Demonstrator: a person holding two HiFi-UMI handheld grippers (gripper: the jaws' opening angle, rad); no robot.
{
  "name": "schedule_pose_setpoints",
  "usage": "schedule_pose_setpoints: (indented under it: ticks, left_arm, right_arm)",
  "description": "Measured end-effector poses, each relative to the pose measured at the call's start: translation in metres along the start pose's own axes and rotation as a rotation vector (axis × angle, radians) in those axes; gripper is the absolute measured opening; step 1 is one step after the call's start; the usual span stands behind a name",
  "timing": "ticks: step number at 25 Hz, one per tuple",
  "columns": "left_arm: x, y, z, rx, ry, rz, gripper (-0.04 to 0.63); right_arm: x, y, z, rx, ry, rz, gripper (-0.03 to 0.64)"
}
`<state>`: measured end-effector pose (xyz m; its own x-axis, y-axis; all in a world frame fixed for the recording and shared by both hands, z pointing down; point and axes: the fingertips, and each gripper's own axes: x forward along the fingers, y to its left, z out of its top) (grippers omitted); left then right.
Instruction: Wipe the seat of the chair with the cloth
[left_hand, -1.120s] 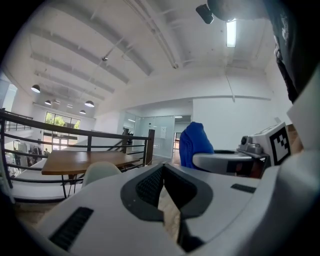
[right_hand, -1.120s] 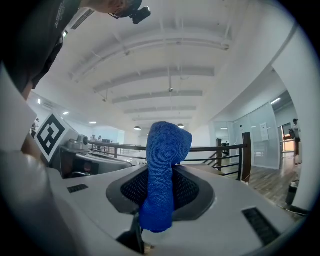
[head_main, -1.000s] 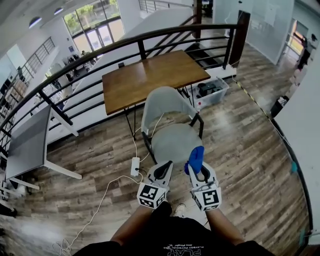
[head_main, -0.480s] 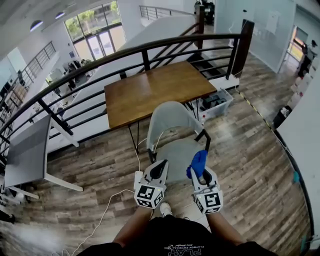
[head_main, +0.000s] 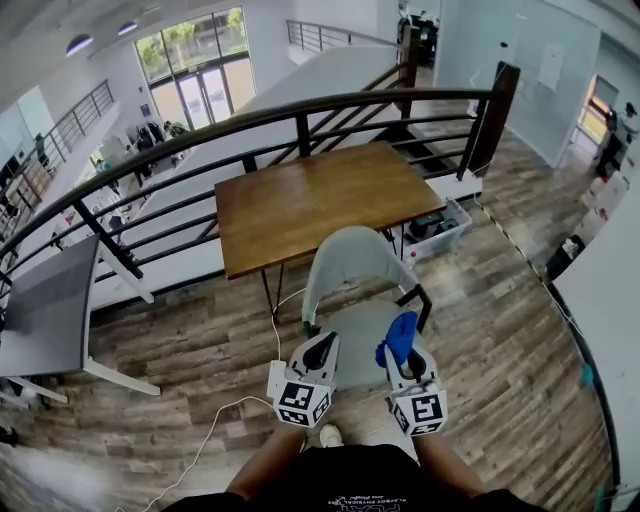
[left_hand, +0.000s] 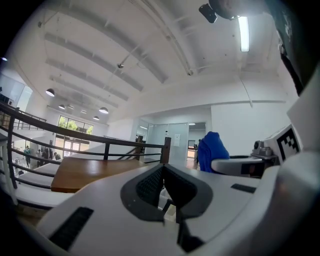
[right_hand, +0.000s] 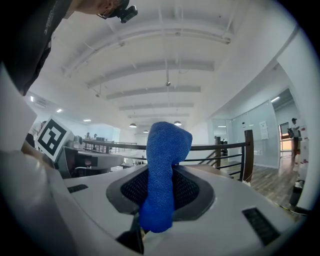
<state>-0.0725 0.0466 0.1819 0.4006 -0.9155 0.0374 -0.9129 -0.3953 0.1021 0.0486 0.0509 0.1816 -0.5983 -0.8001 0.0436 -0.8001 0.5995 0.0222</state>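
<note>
Gripping: the right claw (head_main: 404, 350) is clenched on the blue cloth (right_hand: 161, 170), which is pinched between its dark ribbed pads.
Cloth: a knitted, soft fold that stands up out of the right claw and bulges above it, with a short end hanging below the pads.
Left claw (head_main: 323, 345): clenched with nothing between its pads. It is level with the right claw, just to that claw's left and apart from it.
Chair (head_main: 345, 262): a grey moulded shell with a curved back that rises just beyond both claws.
Seat (head_main: 355, 330): smooth and rounded, lying under and between the two claws. The head view does not settle whether the cloth touches it.
Black frame (head_main: 418, 292): a dark bar of the chair, just beyond the right claw and a little to its right.
Worktop (head_main: 310, 200): a brown rectangular wooden top beyond the chair back, well ahead of both claws.
Railing (head_main: 250, 118): dark curved metal bars behind the worktop.
Power strip (head_main: 275, 378): a white block on the floor just left of the left claw, with a thin white cable (head_main: 205, 435) trailing away to that side.
Floor (head_main: 200, 330): wood-grain planks all around the chair.
Box (head_main: 440, 225): a clear plastic box under the worktop's far right corner, well ahead of the right claw.
Grey desk (head_main: 45, 300): a flat grey top far to the left of the left claw.
</note>
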Motion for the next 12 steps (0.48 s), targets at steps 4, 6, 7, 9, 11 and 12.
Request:
schedule_pose_setpoints:
  ticks: [4, 6, 7, 9, 11, 12]
  left_arm:
    - [0.000, 0.013, 0.000, -0.010, -0.003, 0.010, 0.008]
    - [0.001, 0.016, -0.004, -0.014, 0.001, 0.009, 0.008]
    - [0.002, 0.017, -0.006, -0.016, 0.003, 0.008, 0.008]
    - [0.004, 0.017, -0.011, -0.014, 0.010, 0.003, 0.008]
    - [0.007, 0.016, -0.013, -0.009, 0.020, -0.003, 0.008]
    - [0.010, 0.017, -0.015, -0.007, 0.025, -0.004, 0.008]
  right_arm:
    - [0.012, 0.005, 0.001, -0.015, 0.012, 0.005, 0.110]
    - [0.015, 0.007, 0.000, -0.020, 0.016, 0.010, 0.110]
    - [0.017, 0.008, -0.002, -0.022, 0.019, 0.012, 0.110]
    - [0.020, 0.007, -0.006, -0.023, 0.031, 0.017, 0.110]
    - [0.023, 0.005, -0.009, -0.020, 0.035, 0.021, 0.110]
    - [0.026, 0.003, -0.010, -0.017, 0.036, 0.023, 0.110]
